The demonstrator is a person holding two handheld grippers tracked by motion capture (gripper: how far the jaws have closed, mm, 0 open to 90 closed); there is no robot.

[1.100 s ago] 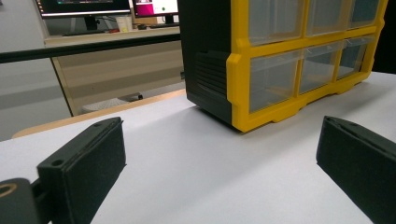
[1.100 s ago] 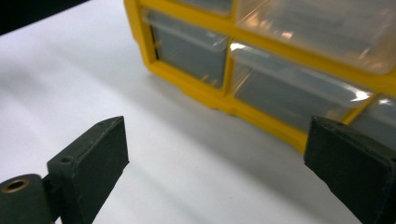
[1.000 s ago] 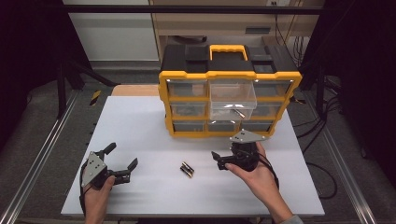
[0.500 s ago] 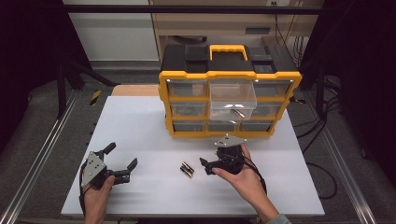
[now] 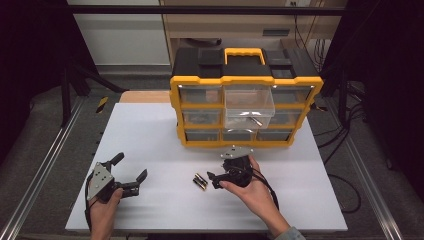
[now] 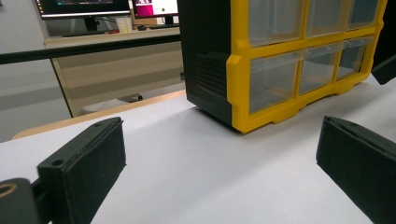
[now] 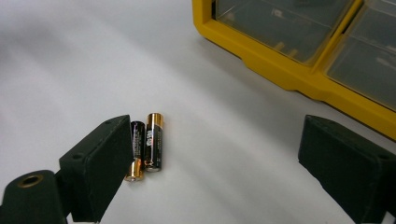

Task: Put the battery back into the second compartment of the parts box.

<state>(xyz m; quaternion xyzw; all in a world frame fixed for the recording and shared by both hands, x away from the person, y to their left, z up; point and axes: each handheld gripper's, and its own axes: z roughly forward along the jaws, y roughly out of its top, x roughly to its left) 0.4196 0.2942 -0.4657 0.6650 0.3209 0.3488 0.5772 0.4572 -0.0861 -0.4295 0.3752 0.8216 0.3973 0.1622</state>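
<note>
Right gripper hangs wide open just beside the two batteries, which lie side by side on the white table before the yellow organizer. Risk: closing off-centre could roll one away; left gripper idles open

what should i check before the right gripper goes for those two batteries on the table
1. Right gripper open wide enough: ok, its fingers stand far apart.
2. Batteries between the fingers: not ok, in the right gripper view they lie beside the left finger, not centred.
3. Batteries lying flat and together: ok, side by side on the white table, ends reversed.
4. Room around the batteries: ok, the yellow organizer sits apart from them.
5. A drawer ready to receive them: ok, one clear drawer is pulled out in the high view.
6. Left gripper out of the way: ok, open, at the table's left.
</note>
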